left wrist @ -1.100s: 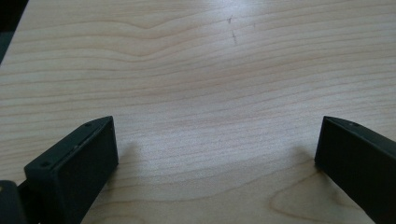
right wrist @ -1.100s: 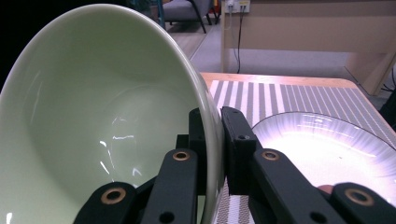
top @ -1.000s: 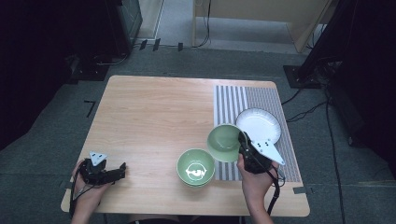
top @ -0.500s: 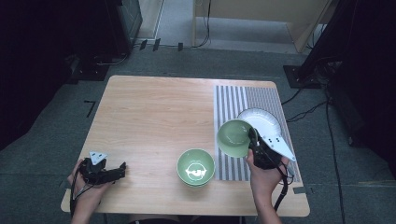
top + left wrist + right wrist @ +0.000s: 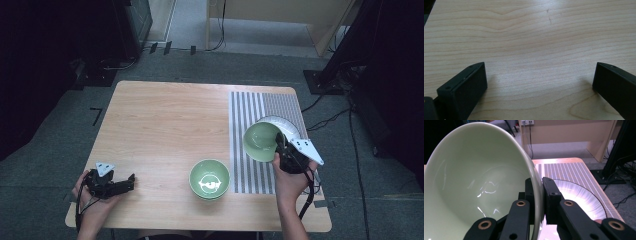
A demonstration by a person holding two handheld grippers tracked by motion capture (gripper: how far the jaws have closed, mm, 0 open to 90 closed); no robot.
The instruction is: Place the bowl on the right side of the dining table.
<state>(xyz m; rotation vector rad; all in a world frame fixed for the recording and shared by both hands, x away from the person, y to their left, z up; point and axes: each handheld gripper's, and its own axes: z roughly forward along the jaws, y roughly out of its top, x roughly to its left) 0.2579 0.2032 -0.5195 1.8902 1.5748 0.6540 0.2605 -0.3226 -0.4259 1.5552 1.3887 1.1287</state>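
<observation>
A wooden table (image 5: 165,130) sits on grey carpet (image 5: 55,150), with a striped mat (image 5: 250,107) along its right side. Black cables (image 5: 330,117) trail off beyond it, and a pale wooden cabinet (image 5: 564,135) stands at the back.

wood table (image 5: 165,125) | striped mat (image 5: 250,107) rt side | green bowl (image 5: 209,179) front ctr | white plate (image 5: 289,127) on mat

Bare table (image 5: 165,120) lies open across the left and middle. A patterned bowl (image 5: 209,179) blocks the near centre; the white plate (image 5: 285,125), perhaps partly hidden, occupies the striped mat (image 5: 250,165).
</observation>
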